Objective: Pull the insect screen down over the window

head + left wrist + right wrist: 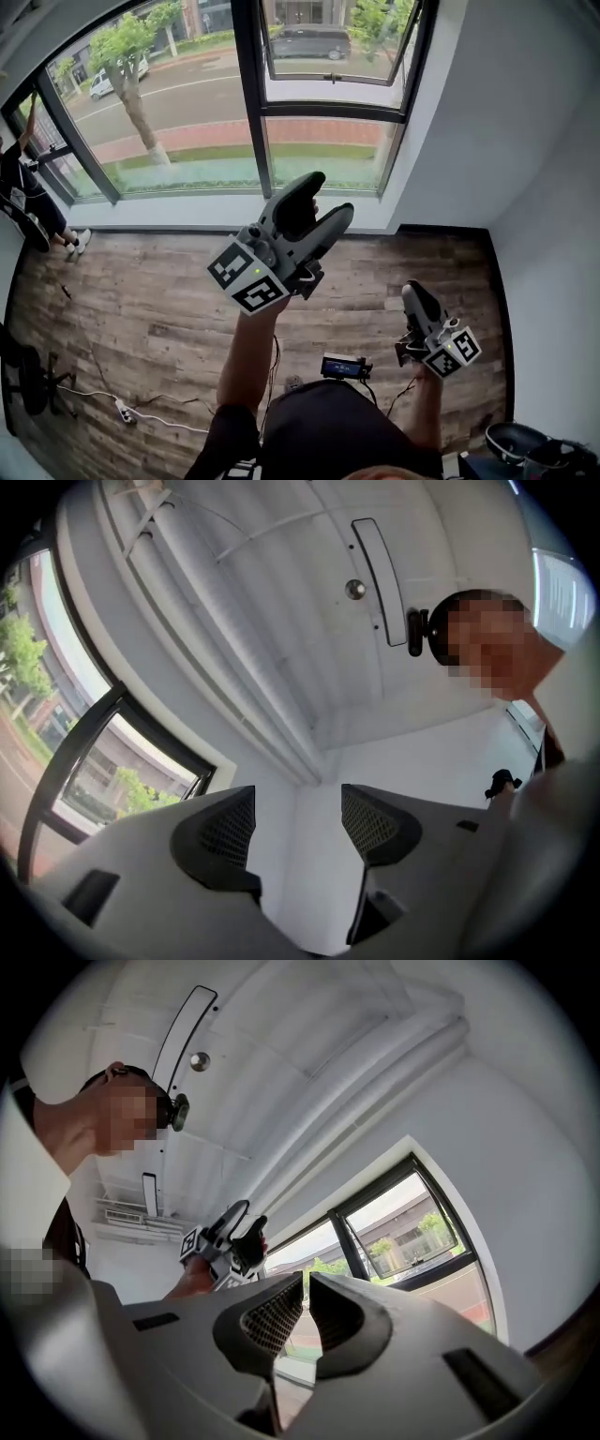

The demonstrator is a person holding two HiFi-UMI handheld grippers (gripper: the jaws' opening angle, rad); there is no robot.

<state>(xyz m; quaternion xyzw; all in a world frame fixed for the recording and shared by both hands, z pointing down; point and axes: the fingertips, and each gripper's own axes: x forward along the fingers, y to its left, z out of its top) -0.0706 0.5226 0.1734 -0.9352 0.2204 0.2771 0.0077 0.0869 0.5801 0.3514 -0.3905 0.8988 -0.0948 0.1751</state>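
Observation:
The window has dark frames, and an upper sash is swung outward. I cannot make out an insect screen or its pull bar in any view. My left gripper is raised in front of the window's lower panes with its jaws open and nothing between them. In the left gripper view the jaws point at the white wall and ceiling, with the window to the left. My right gripper hangs lower, to the right, and is shut and empty. Past its jaws I see the window and the left gripper.
A person stands by the window at far left. A chair base and a power strip with its cable lie on the wooden floor at lower left. A white wall closes the right side. Dark objects sit at bottom right.

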